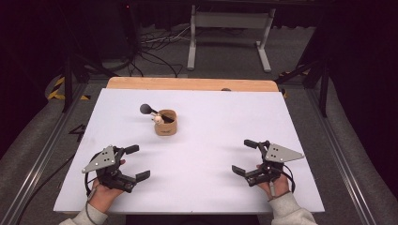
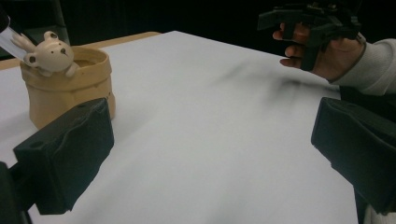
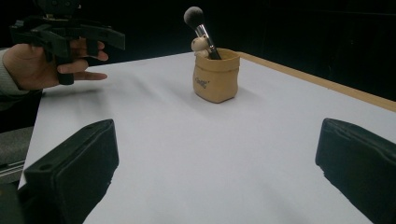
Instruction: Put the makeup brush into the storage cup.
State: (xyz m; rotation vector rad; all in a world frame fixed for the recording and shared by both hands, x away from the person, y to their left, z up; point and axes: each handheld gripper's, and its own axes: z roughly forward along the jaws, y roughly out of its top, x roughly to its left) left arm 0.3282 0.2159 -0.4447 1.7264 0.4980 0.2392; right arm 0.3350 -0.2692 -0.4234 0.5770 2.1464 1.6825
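Both jaws spread wide, empty — left gripper (image 1: pixel 136 162), right gripper (image 1: pixel 241 156); makeup brush (image 1: pixel 151 110) upright in tan pot (image 1: pixel 166 125).

The high view is looking forward and down from above the person's edge of the table (image 1: pixel 197 187), taking in the whole white top from well back. The left gripper view is sitting low over the table (image 2: pixel 210 154), facing toward two o'clock, with the tan pot (image 2: pixel 65 93) close at its ten o'clock and the right gripper (image 2: pixel 308 35) farther off. The right gripper view is riding equally low, facing toward ten o'clock, with the tan pot (image 3: pixel 215 74) at twelve o'clock and the left gripper (image 3: pixel 65 39) at ten. All three views are sharing the tan pot (image 1: pixel 165 123).
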